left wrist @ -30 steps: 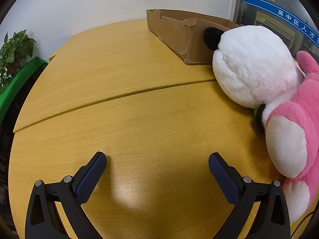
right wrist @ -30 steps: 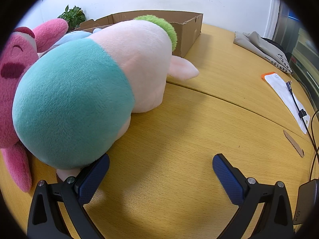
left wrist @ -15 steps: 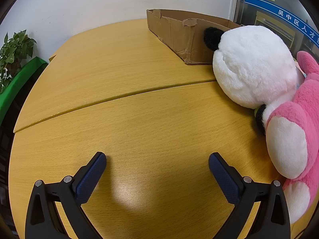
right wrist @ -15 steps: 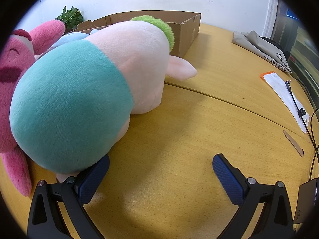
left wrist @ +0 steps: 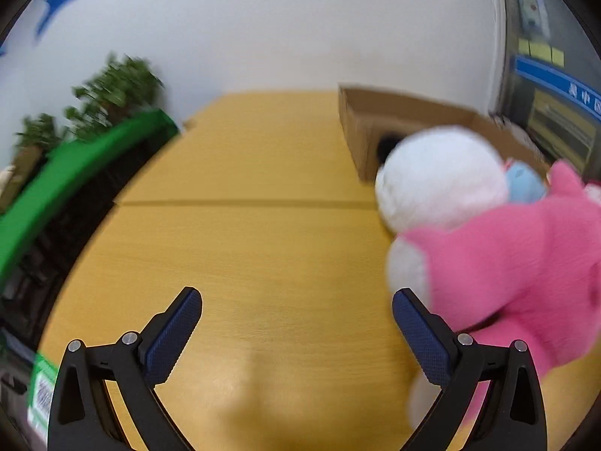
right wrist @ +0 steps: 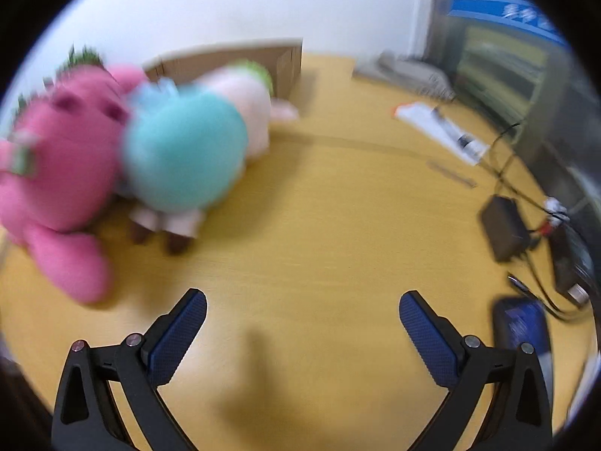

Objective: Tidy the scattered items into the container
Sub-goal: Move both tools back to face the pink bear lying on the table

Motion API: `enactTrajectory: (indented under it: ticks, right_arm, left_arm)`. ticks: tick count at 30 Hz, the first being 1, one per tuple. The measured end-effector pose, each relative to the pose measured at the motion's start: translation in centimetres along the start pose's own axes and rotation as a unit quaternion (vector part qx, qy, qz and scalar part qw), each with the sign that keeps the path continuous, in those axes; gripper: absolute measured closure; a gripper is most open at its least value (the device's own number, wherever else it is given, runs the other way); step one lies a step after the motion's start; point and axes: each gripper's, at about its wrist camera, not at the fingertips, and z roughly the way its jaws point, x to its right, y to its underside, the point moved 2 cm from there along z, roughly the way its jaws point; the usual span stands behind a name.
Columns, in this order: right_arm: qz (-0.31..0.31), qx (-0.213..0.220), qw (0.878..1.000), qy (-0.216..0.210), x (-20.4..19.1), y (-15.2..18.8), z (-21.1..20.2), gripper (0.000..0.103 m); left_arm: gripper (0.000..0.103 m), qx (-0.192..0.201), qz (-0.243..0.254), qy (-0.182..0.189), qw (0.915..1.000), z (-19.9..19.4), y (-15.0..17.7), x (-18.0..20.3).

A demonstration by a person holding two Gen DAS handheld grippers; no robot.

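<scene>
Both views are smeared by motion blur. The pink plush toy point(left wrist: 526, 263) runs off the right edge of the left wrist view, hiding part of the white plush point(left wrist: 439, 176). The cardboard box point(right wrist: 240, 62) interior is hidden behind the toys; the sign's lettering point(right wrist: 526, 11) is unreadable.

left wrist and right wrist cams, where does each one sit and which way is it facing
Left wrist: on the left gripper, looking forward over the wooden table toward the cardboard box; pink plush and white plush at right. Its two blue-padded fingers show, spread apart.
Right wrist: on the right gripper, facing the box from the other side; teal plush at left, cables at right. Its fingers show, apart.
Shared: table, box, pink plush.
</scene>
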Motion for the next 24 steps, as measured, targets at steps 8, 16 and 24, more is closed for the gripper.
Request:
enactTrajectory:
  ticks: [8,16,24]
  right_arm:
    - [0.065,0.140,0.985,-0.071,-8.2,-3.3,-8.6,0.000]
    - [0.041,0.107,0.992,-0.057,-15.3,-2.9,-8.2,0.000]
    - [0.024,0.103,0.994,-0.018,-16.1,-2.1,-8.2,0.001]
  left_arm:
    - [0.000,0.047,-0.037,0.085,0.9945,-9.0,-1.3,6.3]
    - [0.000,0.034,-0.002,0.104,0.9940,-10.3,2.1,12.0]
    - [0.000,0.024,0.008,0.111,0.9936,-10.0,2.2,13.7]
